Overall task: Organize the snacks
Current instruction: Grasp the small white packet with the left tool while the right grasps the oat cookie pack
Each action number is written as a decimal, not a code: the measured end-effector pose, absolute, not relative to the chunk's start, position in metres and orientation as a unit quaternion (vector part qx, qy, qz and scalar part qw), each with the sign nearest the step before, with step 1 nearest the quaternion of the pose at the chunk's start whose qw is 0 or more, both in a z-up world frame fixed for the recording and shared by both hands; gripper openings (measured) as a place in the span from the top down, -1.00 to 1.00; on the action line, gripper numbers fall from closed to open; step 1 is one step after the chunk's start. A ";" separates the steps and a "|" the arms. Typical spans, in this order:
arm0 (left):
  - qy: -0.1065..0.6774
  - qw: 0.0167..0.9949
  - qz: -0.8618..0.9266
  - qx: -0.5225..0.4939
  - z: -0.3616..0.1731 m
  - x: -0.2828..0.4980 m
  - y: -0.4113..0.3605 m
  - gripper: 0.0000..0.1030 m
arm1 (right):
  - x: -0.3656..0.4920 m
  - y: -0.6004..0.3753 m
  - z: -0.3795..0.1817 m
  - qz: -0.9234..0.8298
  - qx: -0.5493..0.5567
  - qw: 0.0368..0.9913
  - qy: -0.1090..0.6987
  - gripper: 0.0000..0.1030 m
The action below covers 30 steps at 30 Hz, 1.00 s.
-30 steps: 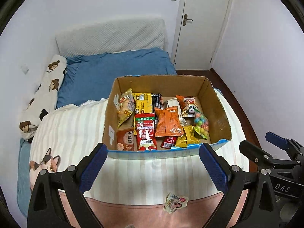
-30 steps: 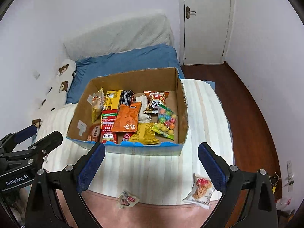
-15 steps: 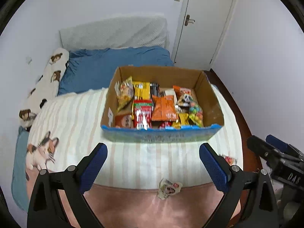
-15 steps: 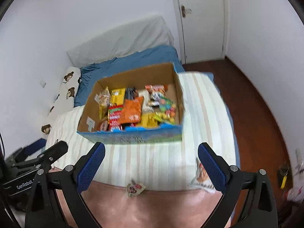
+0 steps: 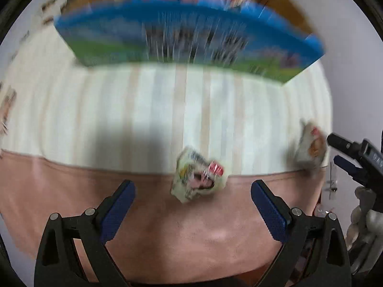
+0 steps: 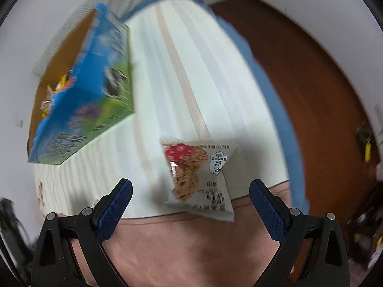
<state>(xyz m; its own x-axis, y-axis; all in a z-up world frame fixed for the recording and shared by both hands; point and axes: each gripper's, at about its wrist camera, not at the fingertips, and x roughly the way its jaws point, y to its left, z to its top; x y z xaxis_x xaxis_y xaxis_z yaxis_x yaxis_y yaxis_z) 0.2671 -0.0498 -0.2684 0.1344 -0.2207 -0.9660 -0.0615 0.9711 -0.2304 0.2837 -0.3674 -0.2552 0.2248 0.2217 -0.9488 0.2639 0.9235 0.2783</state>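
Snacks fill the big cardboard box (image 5: 186, 31), which sits well back on the striped bed cover (image 5: 143, 110); its blue and green printed front wall faces both cameras. In the right wrist view the same box (image 6: 91, 91) lies up and to the left, well apart from the fingers. Two packets are not yet in it, both lying on the near part of the bed where the pale stripes meet the pink blanket (image 6: 179, 244).

The larger is a white cracker packet (image 6: 198, 179). It lies just ahead of the right gripper (image 6: 190, 205), almost centred between the fingers, its long axis pointing away from them and slightly tilted, its near end over the pink edge. The right fingers are spread wide and hold nothing.

The smaller is a crumpled little packet (image 5: 198, 174), blurred here, lying just ahead of the left gripper (image 5: 192, 205) and close to its middle line. The left fingers are also wide apart and empty. In this view the cracker packet (image 5: 308, 146) is far off to the right, beside the right gripper's tip.

Each hand is therefore nearer its own packet. I judge the right's grasp will be easier across the cracker packet's short width, with a short advance forward and down.
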 end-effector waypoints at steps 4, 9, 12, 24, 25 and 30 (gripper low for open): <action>0.680 0.719 -0.060 -0.128 -0.297 0.273 -0.056 -0.93 | 0.290 -0.369 -0.284 -0.014 0.208 0.748 0.630 -0.87; 0.695 0.700 -0.060 -0.155 -0.319 0.284 -0.059 -0.29 | 0.288 -0.360 -0.300 -0.025 0.183 0.750 0.635 -0.36; 0.695 0.697 -0.058 -0.165 -0.325 0.283 -0.057 -0.13 | 0.281 -0.348 -0.298 -0.014 0.160 0.757 0.633 -0.15; 0.710 0.696 -0.008 -0.110 -0.328 0.212 0.000 -0.08 | 0.209 -0.246 -0.311 0.099 0.071 0.722 0.681 -0.08; 0.711 0.694 -0.002 -0.109 -0.329 0.206 0.005 -0.08 | 0.202 -0.236 -0.314 0.106 0.062 0.718 0.685 -0.08; 0.714 0.686 0.016 -0.137 -0.342 0.189 0.025 -0.08 | 0.196 -0.229 -0.323 0.092 0.063 0.713 0.693 -0.14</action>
<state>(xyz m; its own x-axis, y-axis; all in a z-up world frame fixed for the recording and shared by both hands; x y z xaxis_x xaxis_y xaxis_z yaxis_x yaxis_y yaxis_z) 0.1891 0.0252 -0.3417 -0.0202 -0.1748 -0.9844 -0.2177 0.9617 -0.1663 0.1957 -0.2292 -0.3234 0.0235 0.2190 -0.9754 -0.0439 0.9750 0.2179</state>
